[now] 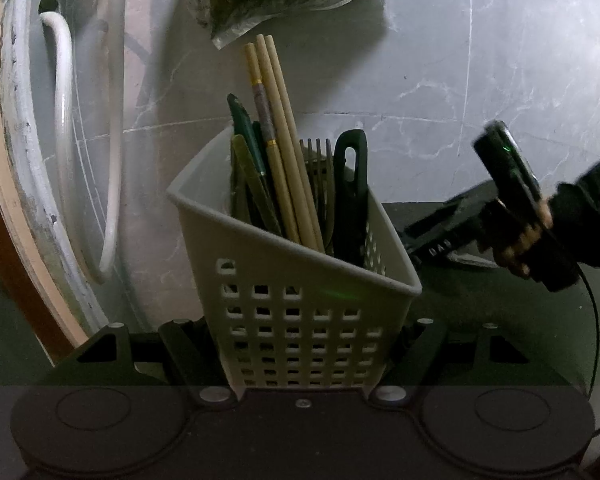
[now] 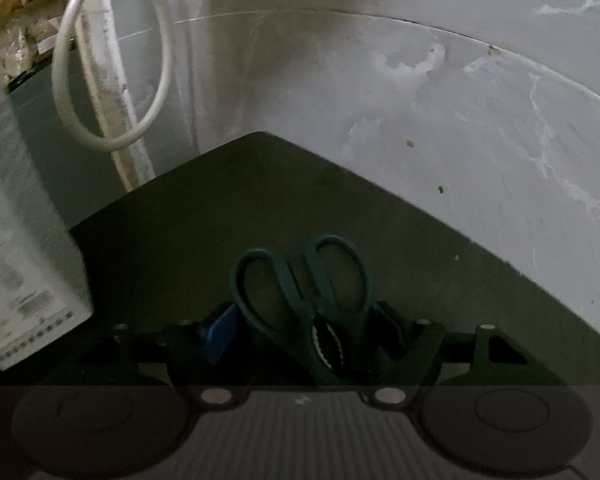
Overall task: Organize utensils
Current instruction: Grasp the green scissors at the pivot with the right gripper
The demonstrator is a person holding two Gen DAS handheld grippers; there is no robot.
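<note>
Two grippers, left gripper (image 1: 300,344) clamping perforated plastic basket (image 1: 300,280), right gripper (image 2: 304,340) straddling green-handled scissors (image 2: 300,292)

Dark table set into a pale marbled corner

The dark table (image 2: 228,216) carries a pair of dark green scissors (image 2: 300,300), lying flat with the handle loops pointing toward the table's far corner. A white box with printed labels (image 2: 24,280) rests at the table's left side in the right wrist view. In the left wrist view a white perforated utensil basket (image 1: 300,300) stands over the same dark top (image 1: 500,300); its base is hidden.
</note>
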